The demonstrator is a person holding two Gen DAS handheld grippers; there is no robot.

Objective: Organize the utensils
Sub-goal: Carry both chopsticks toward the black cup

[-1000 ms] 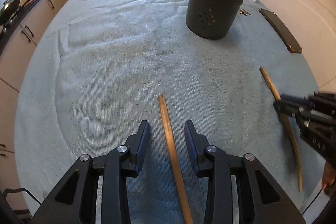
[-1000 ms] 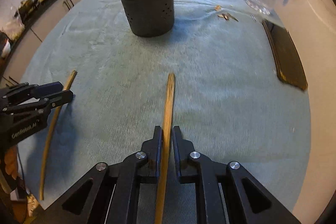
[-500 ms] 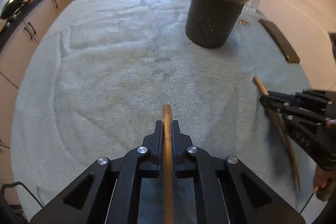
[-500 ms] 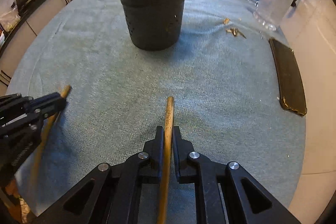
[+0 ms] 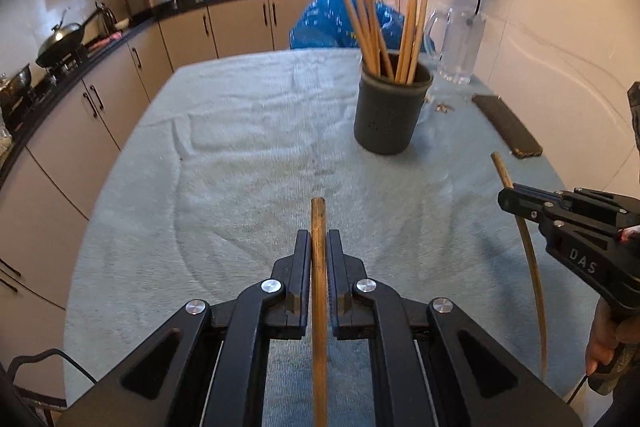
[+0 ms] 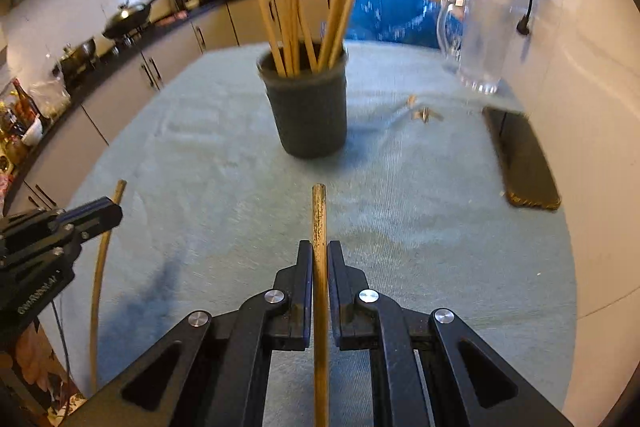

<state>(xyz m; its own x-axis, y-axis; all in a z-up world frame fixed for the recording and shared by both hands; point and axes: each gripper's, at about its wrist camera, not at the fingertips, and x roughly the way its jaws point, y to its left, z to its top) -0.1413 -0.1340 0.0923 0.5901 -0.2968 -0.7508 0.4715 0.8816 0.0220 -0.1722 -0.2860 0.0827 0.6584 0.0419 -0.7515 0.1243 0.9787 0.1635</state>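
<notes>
My left gripper [image 5: 319,247] is shut on a wooden chopstick [image 5: 319,223] and holds it above the towel-covered table, tip pointing forward. My right gripper [image 6: 319,255] is shut on another wooden chopstick [image 6: 319,215], also lifted. Each gripper shows in the other's view: the right gripper [image 5: 508,197] with its chopstick [image 5: 530,259], the left gripper [image 6: 114,213] with its chopstick [image 6: 98,267]. A dark grey utensil holder [image 5: 390,111] with several chopsticks standing in it is ahead of both; it also shows in the right wrist view [image 6: 310,113].
A light blue-grey towel [image 5: 240,155] covers the table. A dark phone-like slab [image 5: 506,131] lies at the right edge near the wall. A clear glass pitcher [image 5: 458,47] stands behind the holder. Small scraps [image 6: 424,115] lie beside it. Kitchen counters run along the left.
The left gripper closed on its chopstick. Both grippers lifted their chopsticks off the towel and tilted up, so the kitchen and window came into view.
</notes>
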